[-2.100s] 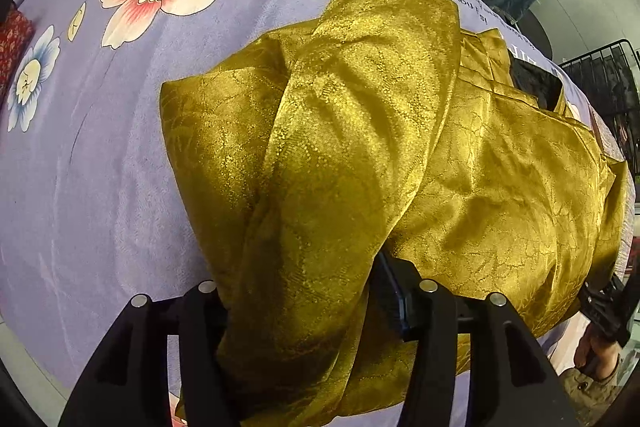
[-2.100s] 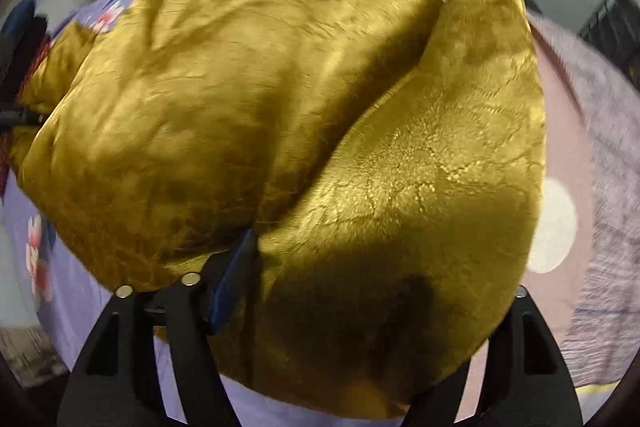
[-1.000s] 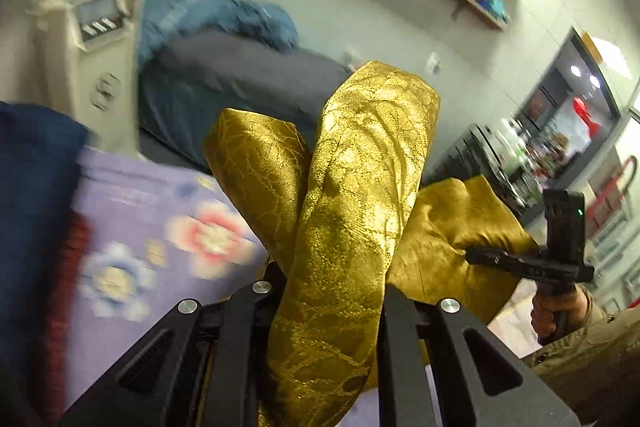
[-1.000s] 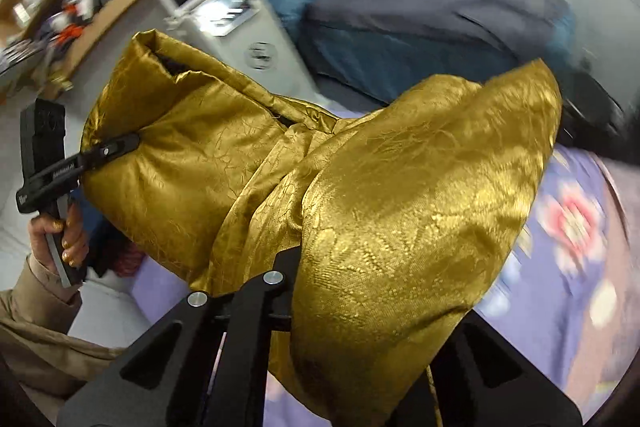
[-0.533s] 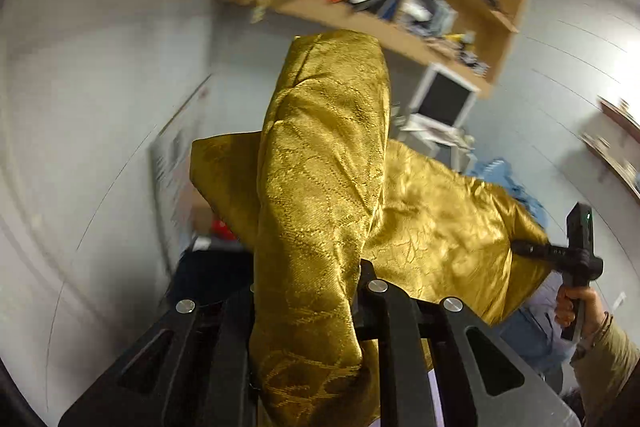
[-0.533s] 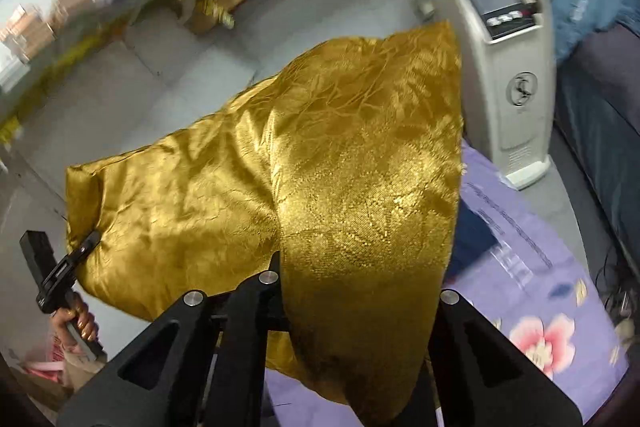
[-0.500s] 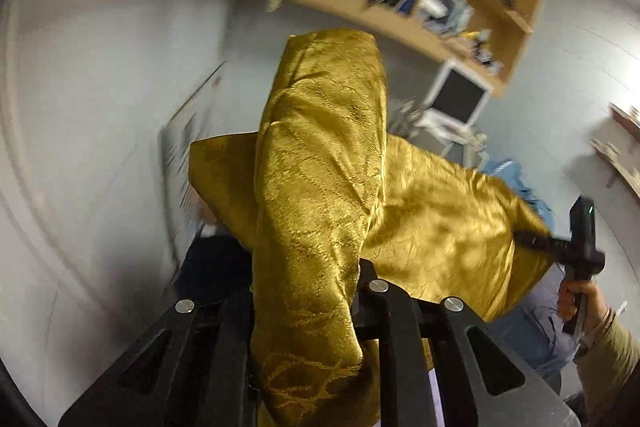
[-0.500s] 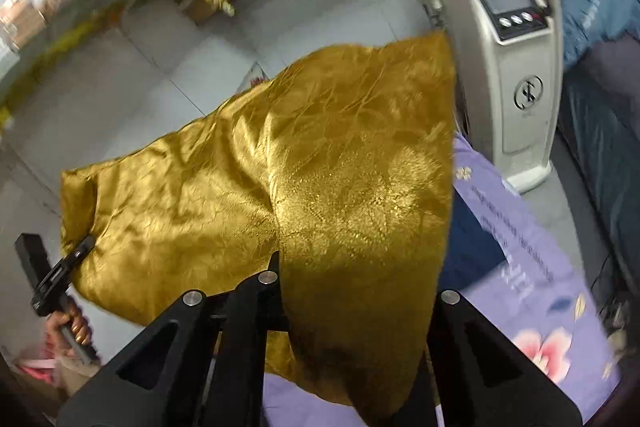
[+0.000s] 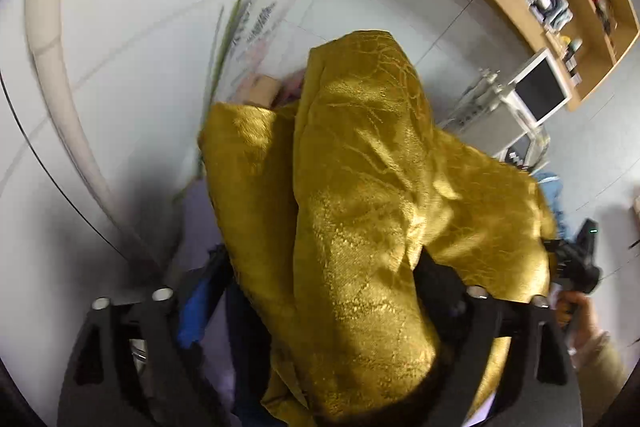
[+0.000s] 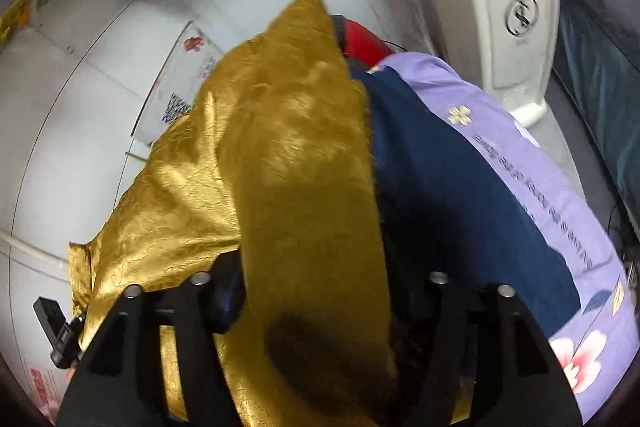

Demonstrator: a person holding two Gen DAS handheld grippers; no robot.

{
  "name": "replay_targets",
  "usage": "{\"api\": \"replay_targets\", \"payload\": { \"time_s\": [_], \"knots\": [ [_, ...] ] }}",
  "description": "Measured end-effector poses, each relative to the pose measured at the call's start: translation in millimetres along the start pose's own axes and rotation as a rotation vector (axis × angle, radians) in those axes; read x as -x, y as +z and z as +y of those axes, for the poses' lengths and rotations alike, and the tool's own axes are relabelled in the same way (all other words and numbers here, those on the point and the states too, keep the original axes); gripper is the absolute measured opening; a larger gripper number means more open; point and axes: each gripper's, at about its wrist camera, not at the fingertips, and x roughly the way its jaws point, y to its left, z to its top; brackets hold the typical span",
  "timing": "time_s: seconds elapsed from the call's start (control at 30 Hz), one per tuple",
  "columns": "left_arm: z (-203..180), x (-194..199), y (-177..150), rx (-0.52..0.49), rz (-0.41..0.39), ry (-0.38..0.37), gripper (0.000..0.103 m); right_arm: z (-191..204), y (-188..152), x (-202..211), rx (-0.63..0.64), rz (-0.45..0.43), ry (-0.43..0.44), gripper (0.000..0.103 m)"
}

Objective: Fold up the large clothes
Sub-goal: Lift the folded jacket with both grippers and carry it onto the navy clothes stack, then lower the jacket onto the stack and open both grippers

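The gold garment (image 9: 360, 227) hangs in the air between the two claws, held up off the purple sheet (image 10: 540, 179) that covers the surface below. The left claw (image 9: 324, 291) pinches a thick bunch of the cloth; its fingers (image 9: 444, 279) press in from both sides and the fabric rises in front of the lens. The right claw (image 10: 316, 291) is likewise closed on a fold of the garment, which drapes over it and hides most of the gap. From the left wrist view the right claw shows at the far edge of the cloth, well apart from the left, so the fabric spans between them instead of bunching. That spread likely serves to let the garment hang flat and shake out before it is laid down for a fold. A navy cloth (image 10: 440, 187) lies on the sheet beside the garment, and a white machine (image 10: 500, 7) stands beyond. The fold itself seems not yet made.
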Motion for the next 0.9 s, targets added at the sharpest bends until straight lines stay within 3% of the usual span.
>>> {"api": "replay_targets", "payload": {
  "time_s": [0.07,0.2,0.33,0.4,0.53,0.7,0.9],
  "knots": [
    [-0.1,-0.4,3.9,-0.021,-0.017,0.036,0.093,-0.1,-6.2,1.8,-0.043,-0.016,-0.003,0.067],
    [-10.0,21.2,7.3,-0.075,-0.073,0.189,0.096,1.8,-19.1,19.6,-0.078,-0.066,-0.055,0.074],
    [-39.9,65.7,13.0,-0.168,-0.21,0.368,0.097,16.2,-28.4,64.1,-0.142,-0.156,-0.097,0.079],
    [-54.6,83.8,14.5,-0.193,-0.244,0.377,0.097,30.7,-32.7,92.8,-0.123,-0.209,-0.136,0.087],
    [-101.9,98.7,9.4,-0.257,-0.215,0.344,0.097,76.5,-51.1,133.2,0.044,-0.247,-0.216,0.097],
    [-160.3,89.0,-16.0,-0.356,-0.122,0.326,0.097,135.0,-96.5,140.2,0.281,-0.124,-0.243,0.097],
    [-191.3,85.3,-57.3,-0.381,-0.045,0.331,0.097,162.0,-144.6,136.1,0.38,-0.068,-0.285,0.097]
  ]
}}
